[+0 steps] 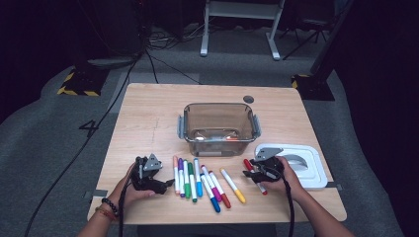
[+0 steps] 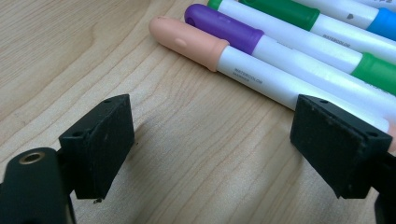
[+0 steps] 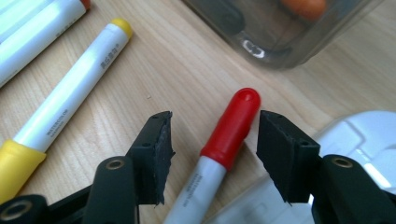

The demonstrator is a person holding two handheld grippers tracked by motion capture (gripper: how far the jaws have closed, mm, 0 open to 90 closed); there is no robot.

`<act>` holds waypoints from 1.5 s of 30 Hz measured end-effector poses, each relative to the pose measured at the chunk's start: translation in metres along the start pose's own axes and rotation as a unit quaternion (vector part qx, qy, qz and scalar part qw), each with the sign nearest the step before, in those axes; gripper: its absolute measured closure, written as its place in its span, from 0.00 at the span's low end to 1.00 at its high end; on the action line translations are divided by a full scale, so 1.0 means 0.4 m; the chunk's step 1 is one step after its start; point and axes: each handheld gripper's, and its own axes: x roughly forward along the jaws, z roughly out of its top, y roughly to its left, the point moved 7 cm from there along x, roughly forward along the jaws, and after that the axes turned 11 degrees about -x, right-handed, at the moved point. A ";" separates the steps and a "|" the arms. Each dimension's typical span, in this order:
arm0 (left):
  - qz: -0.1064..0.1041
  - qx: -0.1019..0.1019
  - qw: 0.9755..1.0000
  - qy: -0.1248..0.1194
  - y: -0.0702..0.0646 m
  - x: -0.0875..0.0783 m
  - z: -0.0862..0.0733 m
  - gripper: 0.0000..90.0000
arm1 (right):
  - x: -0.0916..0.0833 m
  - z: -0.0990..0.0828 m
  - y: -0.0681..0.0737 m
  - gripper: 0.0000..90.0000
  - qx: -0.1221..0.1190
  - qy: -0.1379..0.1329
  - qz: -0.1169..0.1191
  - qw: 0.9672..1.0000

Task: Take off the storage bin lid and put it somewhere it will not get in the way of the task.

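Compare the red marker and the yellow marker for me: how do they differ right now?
The red marker lies between the right claw's open jaws, not yet gripped; the yellow marker lies free to one side. The red marker sits beside the white lid, the yellow marker nearer the marker row. Caps differ: red versus yellow. Both have white barrels and lie flat on the table.

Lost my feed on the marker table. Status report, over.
Right hand-held gripper open, jaws astride red-capped white marker, pads not touching. Left hand-held gripper open over bare wood beside peach-capped marker. White lid close by right jaw.
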 end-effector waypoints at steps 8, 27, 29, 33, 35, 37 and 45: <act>0.000 0.000 1.000 0.000 0.000 0.000 0.000 0.16 | 0.004 0.001 0.004 0.61 0.013 -0.005 0.004 1.000; 0.000 0.000 1.000 0.000 0.000 0.000 0.000 0.16 | -0.031 0.042 0.046 0.83 -0.006 -0.060 0.036 0.998; 0.000 0.000 1.000 0.000 0.000 0.000 0.000 0.16 | -0.037 0.049 0.052 0.83 -0.007 -0.068 0.038 0.997; 0.000 0.000 1.000 0.000 0.000 0.000 0.000 0.16 | -0.062 0.076 0.061 0.83 -0.013 -0.090 0.038 0.995; 0.000 0.000 1.000 0.000 0.000 0.000 0.000 0.16 | -0.079 0.091 0.063 0.83 -0.019 -0.102 0.035 0.994; 0.000 0.000 1.000 0.000 0.000 0.000 0.000 0.16 | -0.097 0.105 0.063 0.83 -0.025 -0.114 0.033 0.993; 0.000 0.000 1.000 0.000 0.000 0.000 0.000 0.16 | -0.180 0.164 0.055 0.83 -0.044 -0.155 0.017 0.987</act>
